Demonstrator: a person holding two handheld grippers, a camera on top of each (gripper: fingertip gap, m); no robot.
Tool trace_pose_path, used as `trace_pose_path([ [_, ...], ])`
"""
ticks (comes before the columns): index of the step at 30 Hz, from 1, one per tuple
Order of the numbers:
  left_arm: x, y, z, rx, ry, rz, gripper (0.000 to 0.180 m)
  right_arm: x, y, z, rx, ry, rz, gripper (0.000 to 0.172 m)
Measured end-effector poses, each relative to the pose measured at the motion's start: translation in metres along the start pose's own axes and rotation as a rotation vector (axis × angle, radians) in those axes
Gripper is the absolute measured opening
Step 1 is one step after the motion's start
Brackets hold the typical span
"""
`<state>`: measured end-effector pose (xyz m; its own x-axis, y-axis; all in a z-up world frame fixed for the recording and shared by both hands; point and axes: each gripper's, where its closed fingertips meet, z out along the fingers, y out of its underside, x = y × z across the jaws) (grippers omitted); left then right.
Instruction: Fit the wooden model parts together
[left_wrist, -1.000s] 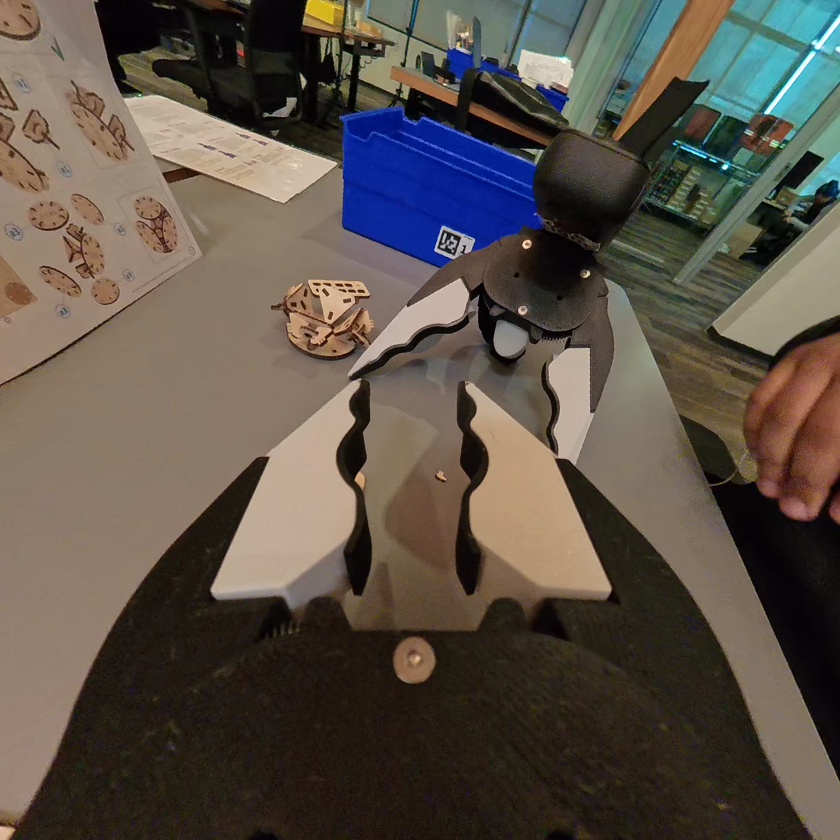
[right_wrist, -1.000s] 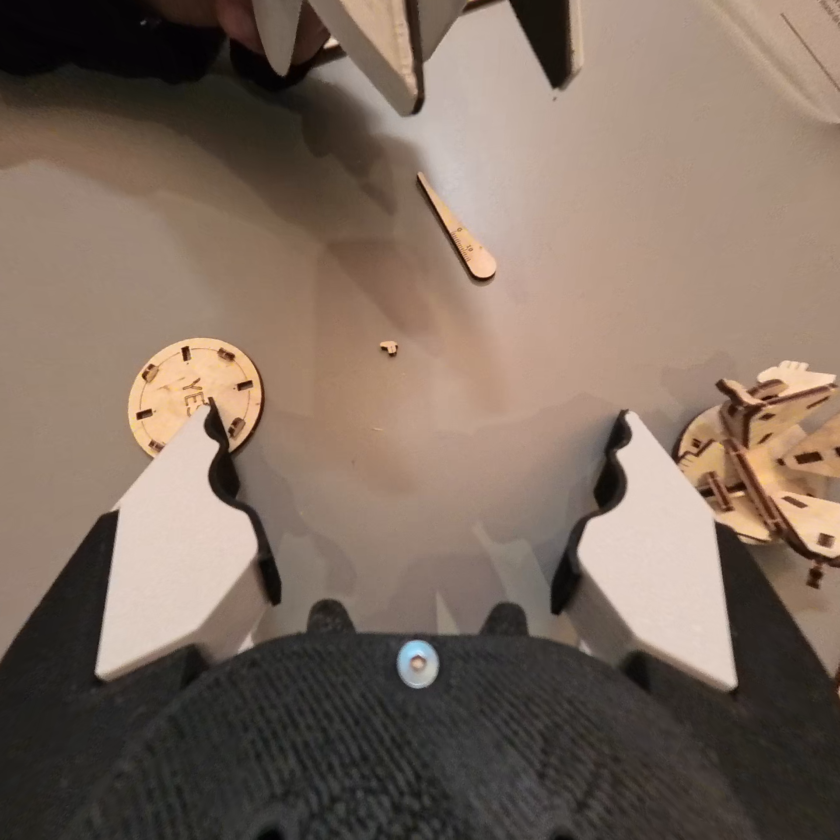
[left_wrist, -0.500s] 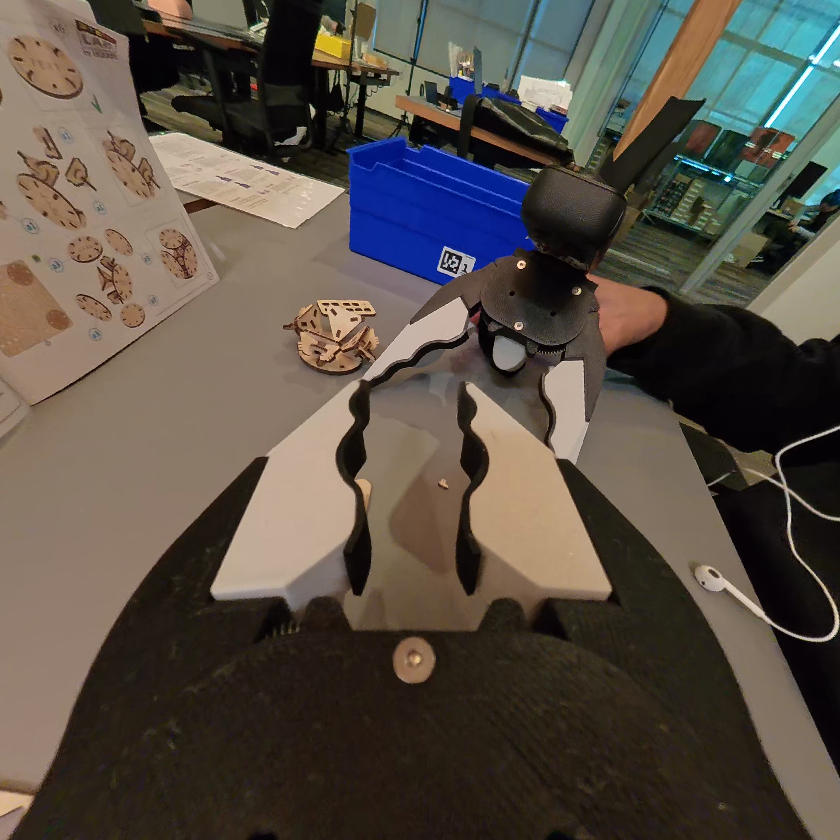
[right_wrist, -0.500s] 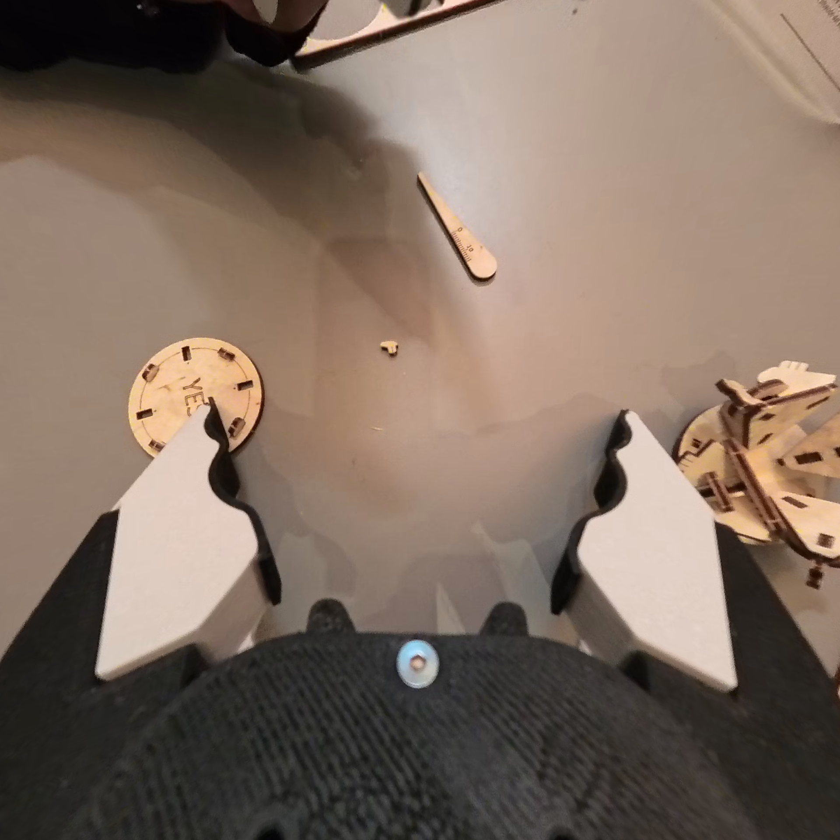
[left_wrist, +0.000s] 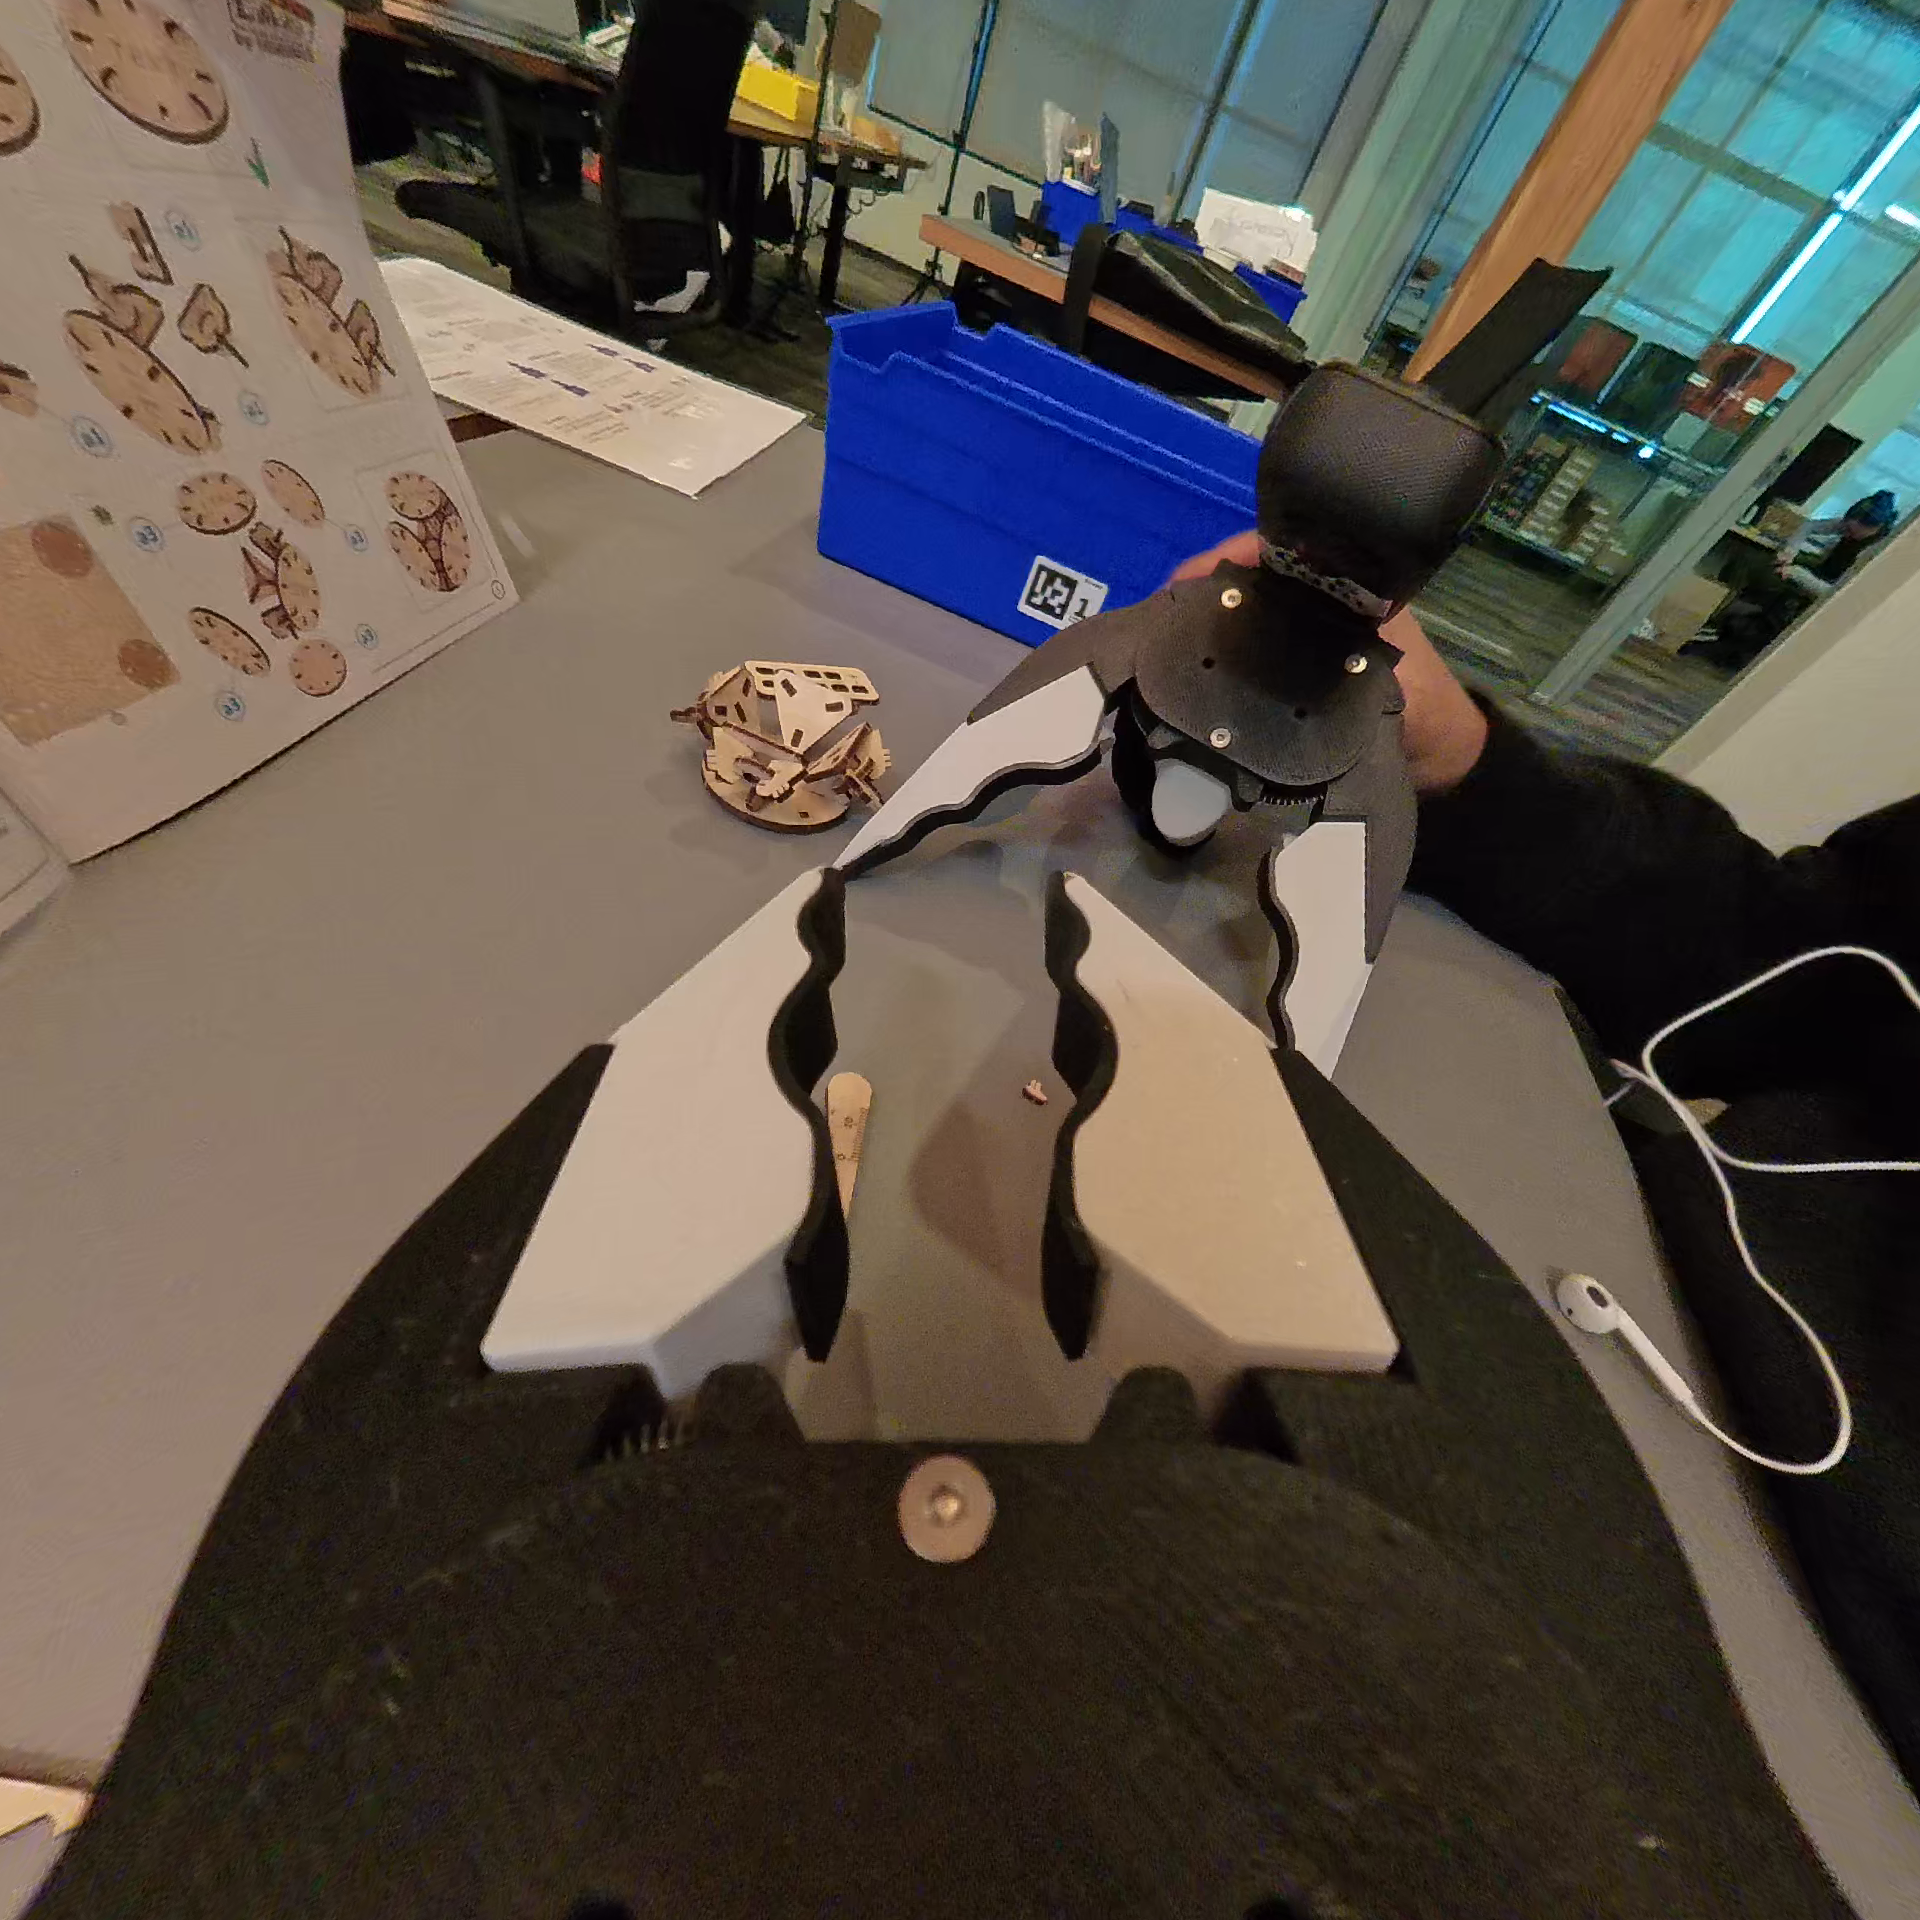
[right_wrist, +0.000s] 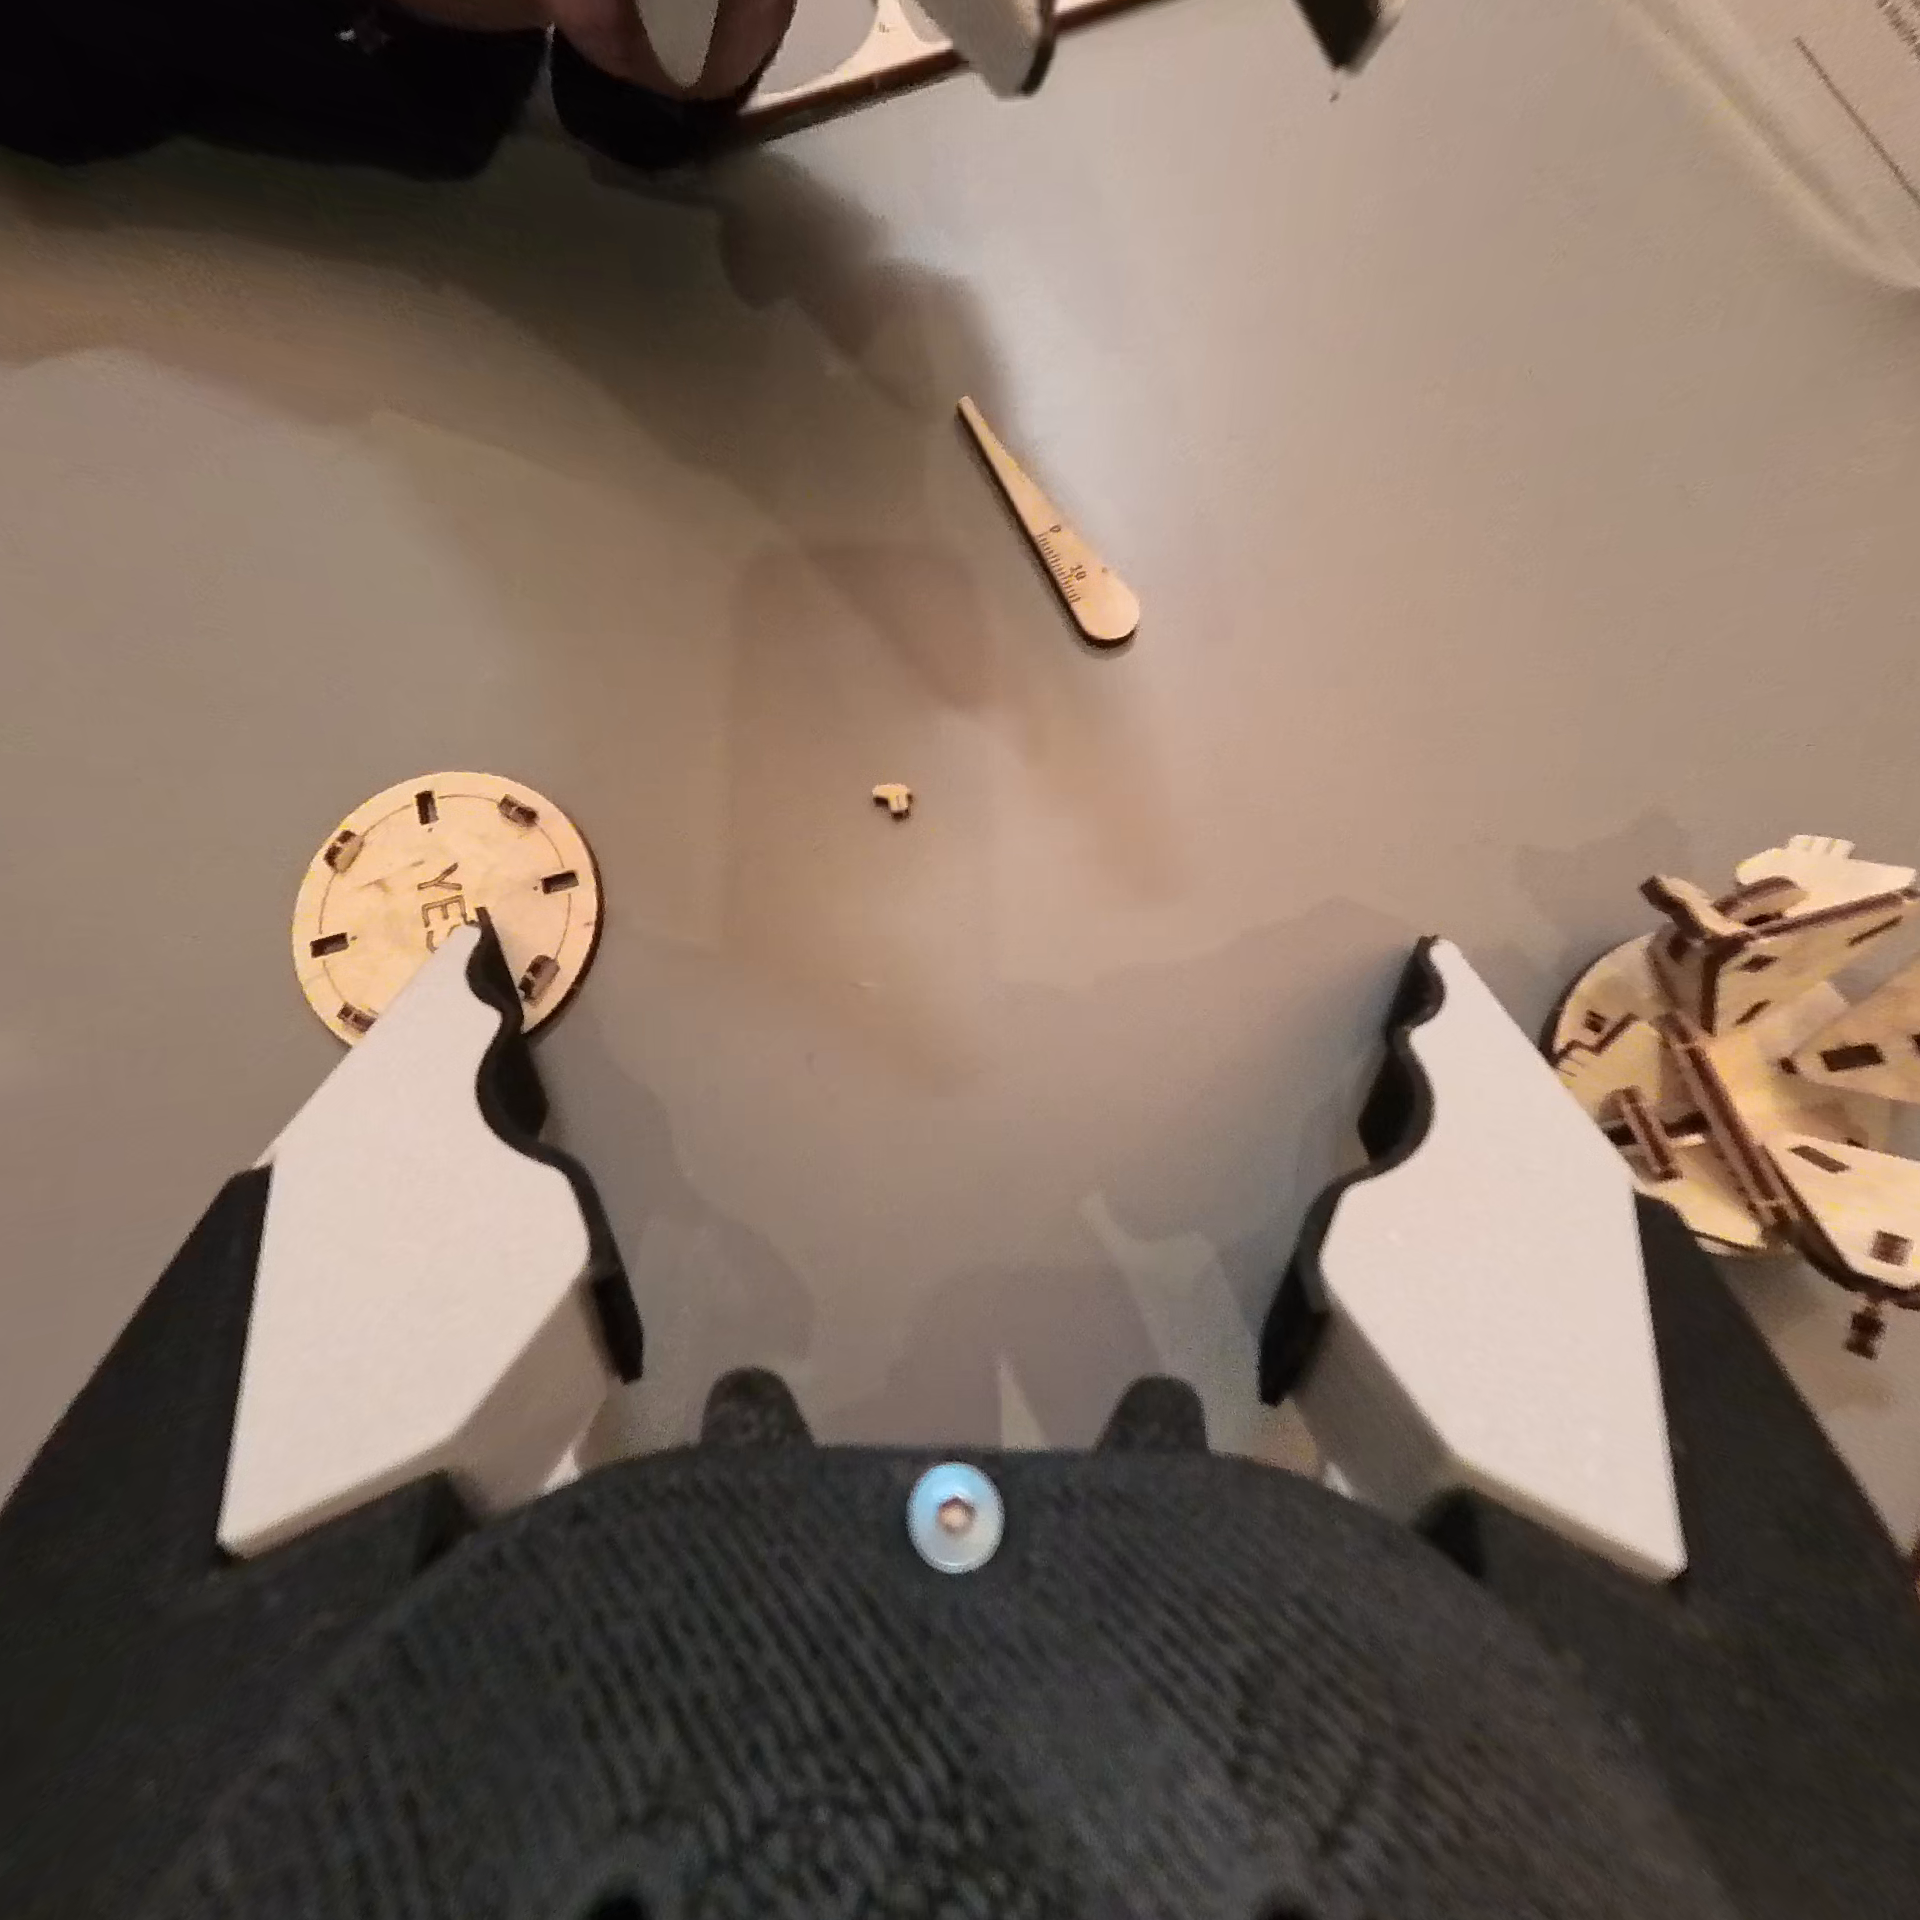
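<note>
Hovering over the grey table (left_wrist: 312, 987), the left gripper (left_wrist: 940, 894) is partly open and empty above a tapered wooden stick (right_wrist: 1049, 530); the right gripper (right_wrist: 951, 956) gapes wide, empty, between wooden disc (right_wrist: 416, 883) and wooden assembly (right_wrist: 1766, 1060)

**Lighting and image quality in the two wrist views**

Moderate indoor light is seen in both views. Daylight is admitted through the windows (left_wrist: 1766, 208) behind; soft overlapping shadows are cast on the grey table (right_wrist: 1351, 312), which is tinged warm at its centre. Straight lines are bowed near the edges by wide-angle distortion. Slight blur is shown at the frame margins.
</note>
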<state>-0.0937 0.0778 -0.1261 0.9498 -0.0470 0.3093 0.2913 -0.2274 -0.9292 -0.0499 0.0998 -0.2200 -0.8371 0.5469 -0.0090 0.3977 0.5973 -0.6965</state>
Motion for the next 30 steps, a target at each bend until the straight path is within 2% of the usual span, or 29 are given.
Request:
trace_pose_path([
  [7,0.003,-0.003,0.0,0.013,0.024,-0.013,0.036,0.0,0.0,0.0,0.0,0.0,0.0,0.159],
  [18,0.024,-0.013,-0.001,0.05,0.033,0.156,0.035,0.0,0.0,0.0,0.0,0.0,0.0,0.159],
  [23,0.019,-0.014,-0.017,0.099,-0.016,0.186,0.035,0.0,0.0,0.0,0.0,0.0,0.0,0.159],
  [30,0.035,-0.012,-0.048,0.231,-0.038,0.088,0.036,0.0,0.0,0.0,0.0,0.0,0.0,0.159],
])
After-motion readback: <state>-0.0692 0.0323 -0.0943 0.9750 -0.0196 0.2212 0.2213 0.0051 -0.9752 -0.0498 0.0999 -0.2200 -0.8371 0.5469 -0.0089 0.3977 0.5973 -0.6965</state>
